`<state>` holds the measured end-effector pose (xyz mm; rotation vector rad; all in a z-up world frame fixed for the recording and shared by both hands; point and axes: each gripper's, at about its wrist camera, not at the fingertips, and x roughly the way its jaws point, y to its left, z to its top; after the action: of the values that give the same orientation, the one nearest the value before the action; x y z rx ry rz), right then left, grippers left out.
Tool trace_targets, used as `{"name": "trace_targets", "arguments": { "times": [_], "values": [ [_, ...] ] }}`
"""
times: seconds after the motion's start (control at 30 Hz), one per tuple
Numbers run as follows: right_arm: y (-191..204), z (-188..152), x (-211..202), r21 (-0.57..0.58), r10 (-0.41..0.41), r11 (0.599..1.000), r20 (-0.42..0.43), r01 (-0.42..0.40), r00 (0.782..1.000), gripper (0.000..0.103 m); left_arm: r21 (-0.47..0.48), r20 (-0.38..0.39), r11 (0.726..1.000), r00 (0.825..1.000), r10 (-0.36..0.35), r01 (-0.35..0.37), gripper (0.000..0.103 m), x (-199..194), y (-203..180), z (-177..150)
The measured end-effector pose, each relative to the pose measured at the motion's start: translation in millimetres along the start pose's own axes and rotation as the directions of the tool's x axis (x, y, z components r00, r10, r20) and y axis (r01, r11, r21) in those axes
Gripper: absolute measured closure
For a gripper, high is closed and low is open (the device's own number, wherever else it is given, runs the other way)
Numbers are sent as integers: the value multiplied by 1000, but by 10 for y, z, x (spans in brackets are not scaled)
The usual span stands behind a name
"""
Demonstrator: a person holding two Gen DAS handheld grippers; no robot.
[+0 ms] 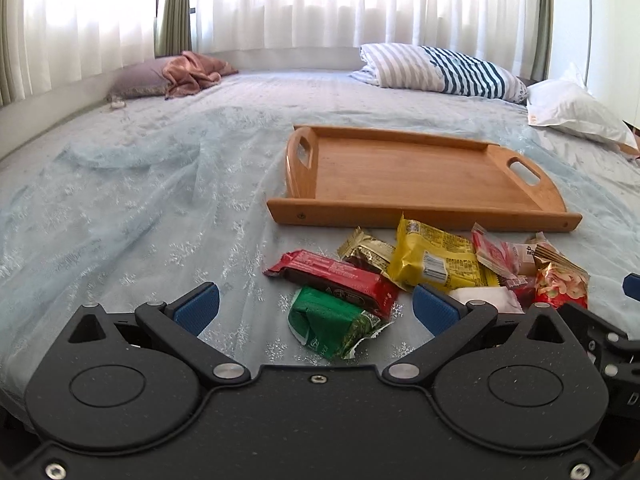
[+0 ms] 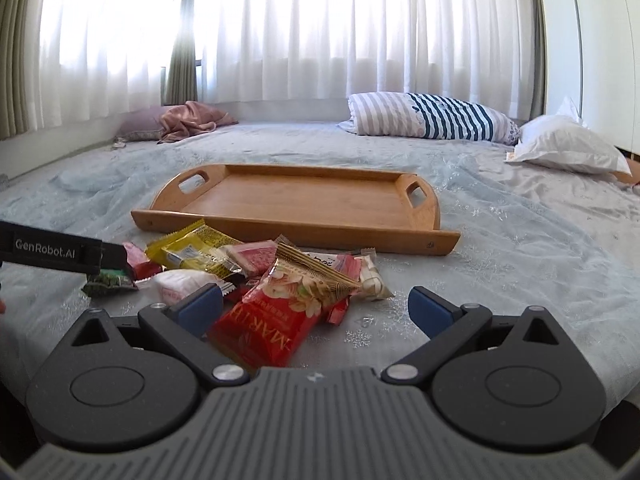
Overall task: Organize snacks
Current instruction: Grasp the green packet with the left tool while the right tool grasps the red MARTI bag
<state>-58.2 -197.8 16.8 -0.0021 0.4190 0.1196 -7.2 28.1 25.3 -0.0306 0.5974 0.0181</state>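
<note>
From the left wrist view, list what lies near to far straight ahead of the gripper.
Crumpled green wrapper → long red snack bar → rectangular wooden tray → blue-and-white striped pillow → white curtains.

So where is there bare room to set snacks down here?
The wooden tray holds nothing between its two handles. Bare bedspread lies left of the tray, and more right of the snack pile. The pile itself, just in front of the tray's near rim, is crowded with overlapping packets.
</note>
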Motion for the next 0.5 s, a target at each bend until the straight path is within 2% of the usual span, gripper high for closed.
{"name": "trace_targets", "arguments": {
  "times": [0.07,0.2,0.27,0.3,0.4,0.5],
  "values": [
    [-23,7,13,39,3,999,-5,-3,1000,0,-4,-12,1000,1000,-16,16,0,25,23,-5],
    [-45,-3,55,85,6,996,-29,-4,1000,1,-10,-38,999,998,-46,45,10,67,37,-27],
    [-54,-3,84,97,16,995,-56,-11,998,8,-15,-47,998,997,-55,54,14,82,36,-29],
    [-57,-4,94,103,25,995,-67,-18,997,9,-16,-49,998,997,-58,58,20,89,32,-27],
    [-37,-11,108,104,46,994,-85,-37,995,14,-17,-61,998,996,-67,66,24,119,23,-14],
    [12,-8,101,85,50,995,-87,-43,995,17,-8,-84,999,995,-52,52,34,167,6,-7]
  ]
}}
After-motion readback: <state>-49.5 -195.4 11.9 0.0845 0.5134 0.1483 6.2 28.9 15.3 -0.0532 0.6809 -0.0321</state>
